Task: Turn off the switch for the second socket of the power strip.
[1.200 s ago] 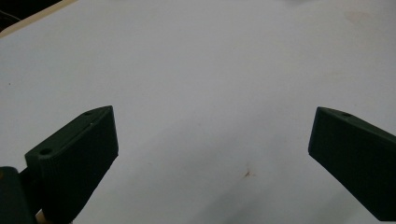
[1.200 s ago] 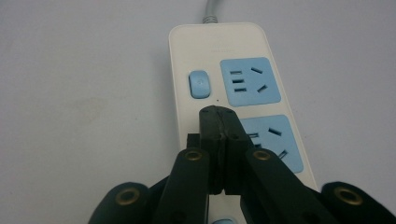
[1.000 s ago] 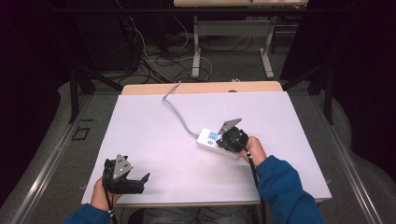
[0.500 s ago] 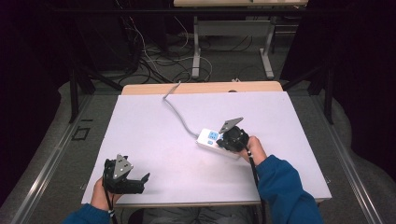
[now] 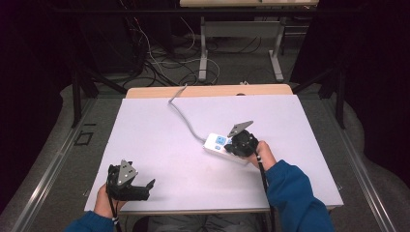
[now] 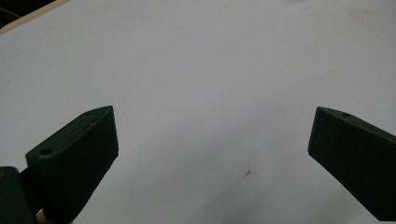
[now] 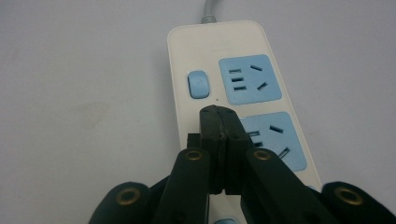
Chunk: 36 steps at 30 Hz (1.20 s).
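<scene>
Strip [image 5: 220, 145]: a white power strip, right of the table's middle. In the high view its long axis runs on a slant, cord end up-left, the other end down-right under my right hand.
Strip shape: long flat bar with rounded corners [image 7: 219, 70], smooth matt plastic by the look of it.
Sockets [image 7: 251, 78]: pale blue square faces with dark slots, set in a row along the strip; one lies bare and the next is partly behind my jaws.
Switch [image 7: 197, 84]: small rounded blue button, just beside the far socket.
Cord [image 5: 186, 116]: grey and round, leaves the strip's far end and curves up-left over the table's far edge.
Right gripper [image 7: 219, 116]: my jaws are pressed together with nothing between them, tips over the white face just short of the switch; whether they touch the plastic I cannot tell.
Left gripper [image 6: 212, 135]: my jaws stand wide apart and hold nothing. They are blocky black pads with fine ribbing. It sits at the near left corner [image 5: 151, 183], well apart from the strip.
Table [image 5: 145, 140]: flat pale sheet, matt, with a small brownish mark [image 6: 247, 171] between my left jaws.
</scene>
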Motion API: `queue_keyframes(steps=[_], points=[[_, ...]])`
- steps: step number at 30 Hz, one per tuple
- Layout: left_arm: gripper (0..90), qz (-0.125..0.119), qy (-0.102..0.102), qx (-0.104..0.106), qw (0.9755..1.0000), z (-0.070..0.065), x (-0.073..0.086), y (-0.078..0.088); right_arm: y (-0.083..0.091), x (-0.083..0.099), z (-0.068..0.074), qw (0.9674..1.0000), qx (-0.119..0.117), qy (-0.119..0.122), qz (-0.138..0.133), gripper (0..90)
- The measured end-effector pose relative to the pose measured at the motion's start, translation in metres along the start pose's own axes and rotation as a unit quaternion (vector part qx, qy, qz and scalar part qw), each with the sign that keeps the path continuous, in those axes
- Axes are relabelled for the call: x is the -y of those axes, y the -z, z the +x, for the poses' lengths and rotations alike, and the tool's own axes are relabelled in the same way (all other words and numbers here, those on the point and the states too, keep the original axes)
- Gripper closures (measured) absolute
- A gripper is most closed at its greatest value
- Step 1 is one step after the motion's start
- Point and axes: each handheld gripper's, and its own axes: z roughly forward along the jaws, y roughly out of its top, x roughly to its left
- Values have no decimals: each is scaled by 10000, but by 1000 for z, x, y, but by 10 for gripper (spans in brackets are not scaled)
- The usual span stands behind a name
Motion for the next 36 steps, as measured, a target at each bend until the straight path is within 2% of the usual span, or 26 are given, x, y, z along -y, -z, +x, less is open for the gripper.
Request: queue_keyframes(steps=[2, 3, 8, 9, 12, 16, 22, 23, 25, 26, 33, 36], points=[[14, -5, -22, -8, 10000, 0, 0, 0, 0, 0, 0, 10000, 1, -2, 5, 900], [14, -4, -21, -8, 10000, 0, 0, 0, -1, 0, 1, 10000, 81, -39, -31, 900], [14, -4, -24, -14, 10000, 0, 0, 0, 0, 0, 1, 10000, 55, -50, 2, 900], [14, -12, -17, -7, 10000, 0, 0, 0, -1, 0, 1, 9999, 109, -61, -29, 900], [14, -3, -19, -16, 10000, 0, 0, 0, 0, 0, 1, 10000, 45, -26, -5, 900], [14, 3, 1, -8, 10000, 0, 0, 0, -1, 0, 1, 9999, 115, -66, -41, 900], [15, 2, -2, -7, 10000, 0, 0, 0, 0, 0, 1, 9999, 77, -81, 13, 900], [15, 2, -2, -7, 10000, 0, 0, 0, -1, 0, 0, 10000, 68, -24, -9, 900], [15, 5, -5, -14, 10000, 0, 0, 0, 0, 0, 1, 9999, 72, -105, 22, 900], [15, 1, 1, -10, 10000, 0, 0, 0, -1, 0, 1, 9999, 127, -83, -38, 900], [15, -2, 3, -12, 10000, 0, 0, 0, -1, 0, 1, 10000, 27, -63, 44, 900], [15, -3, 3, -15, 10000, 0, 0, 0, -2, 0, 2, 9999, 120, -79, -5, 900]])
